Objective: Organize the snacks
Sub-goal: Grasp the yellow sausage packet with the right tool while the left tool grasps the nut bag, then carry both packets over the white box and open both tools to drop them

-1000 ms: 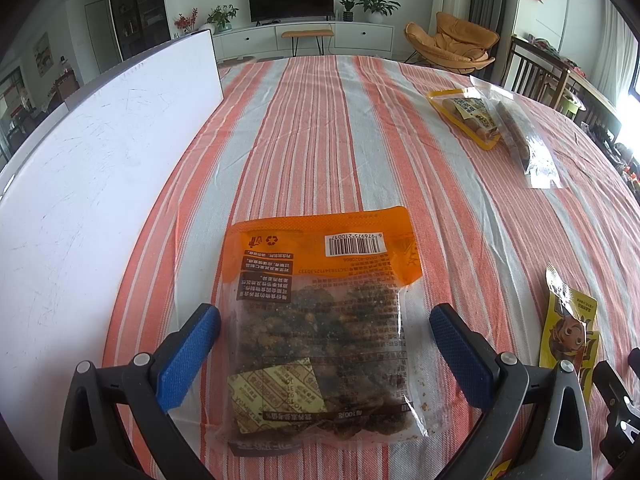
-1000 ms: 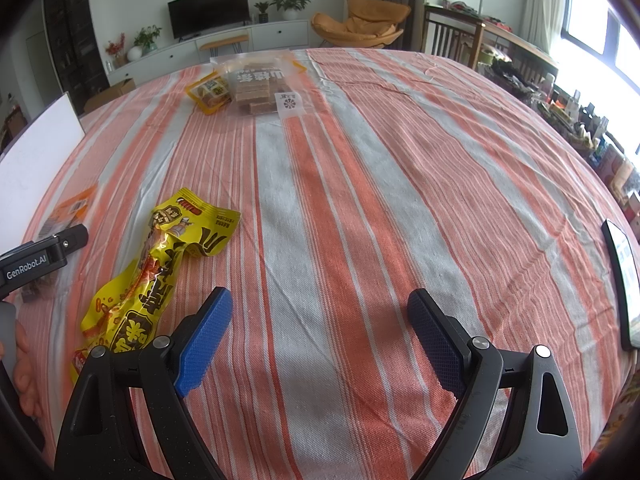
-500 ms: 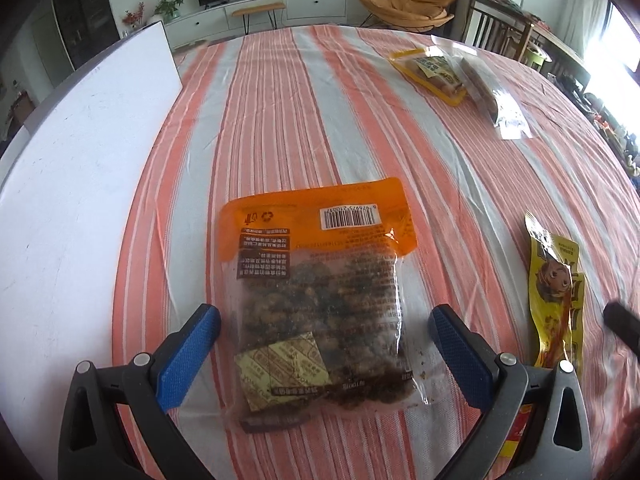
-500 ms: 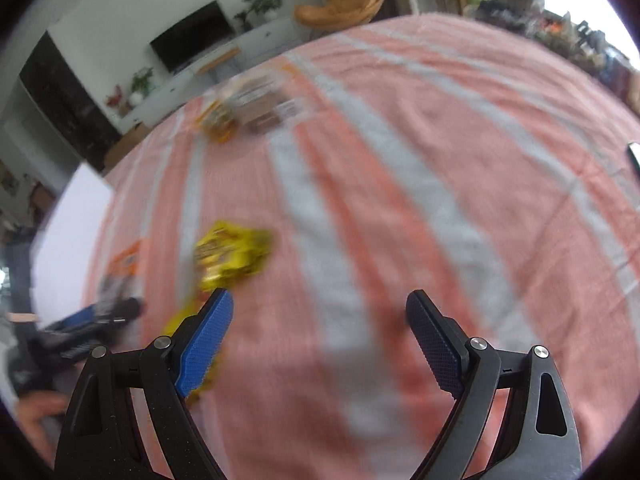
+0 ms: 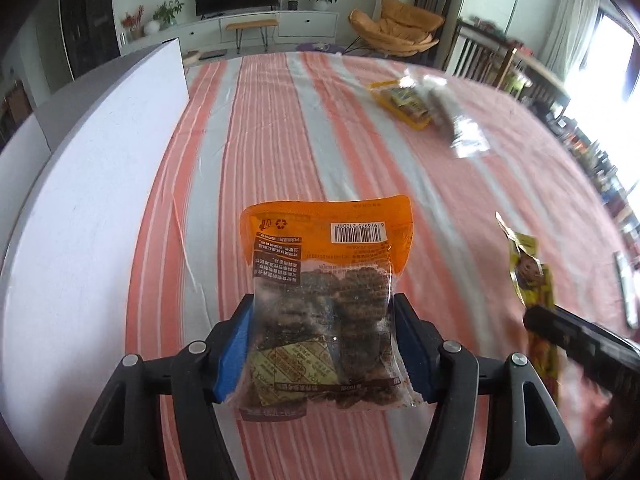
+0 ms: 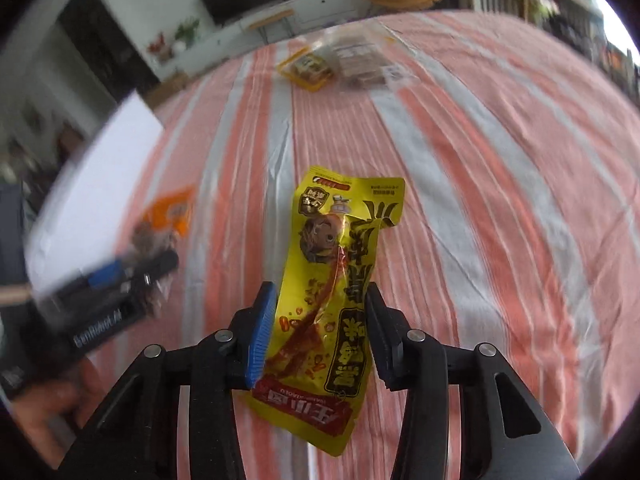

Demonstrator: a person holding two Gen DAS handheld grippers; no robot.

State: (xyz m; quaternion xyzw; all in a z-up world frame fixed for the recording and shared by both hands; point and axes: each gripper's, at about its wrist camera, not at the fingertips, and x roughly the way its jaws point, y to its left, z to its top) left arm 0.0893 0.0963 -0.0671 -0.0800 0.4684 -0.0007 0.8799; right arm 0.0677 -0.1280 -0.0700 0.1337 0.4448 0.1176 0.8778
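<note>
1. The left claw (image 5: 322, 344) pinches the orange pack (image 5: 326, 296) by its side edges, near end; the slippery film could slide out.
2. The right claw (image 6: 320, 320) pinches the yellow pouch (image 6: 340, 280) across its width; its limp free end may droop.
3. Both packs' long axes point away over the striped desk (image 5: 280, 140), toward the far snack bags (image 5: 424, 104).

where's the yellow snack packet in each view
Left wrist view: the yellow snack packet is at the right edge, partly behind the blurred right gripper.
Right wrist view: it fills the centre, clamped in the right gripper.
Shared landmark: the white board along the left of the striped tablecloth, also seen at upper left in the right wrist view.
</note>
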